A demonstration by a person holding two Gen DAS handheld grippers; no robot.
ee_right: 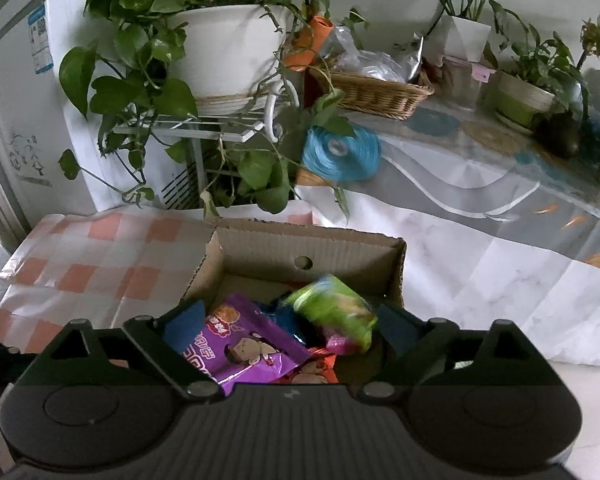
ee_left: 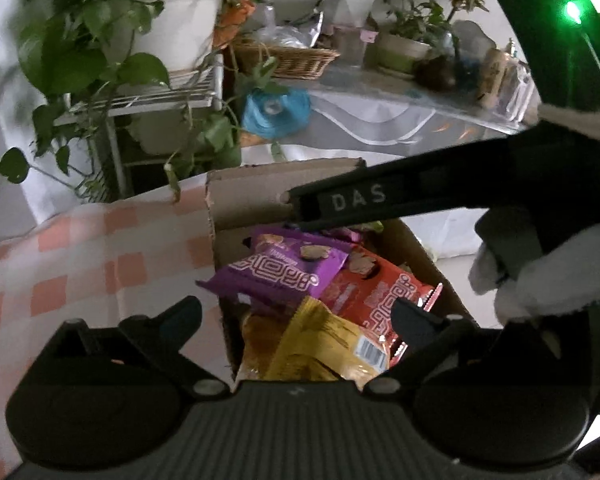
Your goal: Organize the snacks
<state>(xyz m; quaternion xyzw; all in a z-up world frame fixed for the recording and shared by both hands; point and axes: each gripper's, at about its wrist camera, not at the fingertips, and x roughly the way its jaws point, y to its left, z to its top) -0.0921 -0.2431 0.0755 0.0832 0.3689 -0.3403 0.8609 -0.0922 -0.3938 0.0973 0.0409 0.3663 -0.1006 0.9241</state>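
Both grippers, left (ee_left: 296, 316) and right (ee_right: 288, 322), wide open, empty, above one cardboard box (ee_right: 340, 246) of snack packets.

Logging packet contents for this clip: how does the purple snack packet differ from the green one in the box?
The purple packet lies flat with its printed face up; the green packet sits tilted and blurred. The purple one is nearer the left box wall, the green one nearer the right wall. Both are inside the cardboard box.

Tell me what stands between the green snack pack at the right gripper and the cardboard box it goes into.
Nothing visible does. The green snack pack sits blurred between the open fingers of the right gripper, directly over the open cardboard box. Below it lie only other snacks, such as the purple pack.
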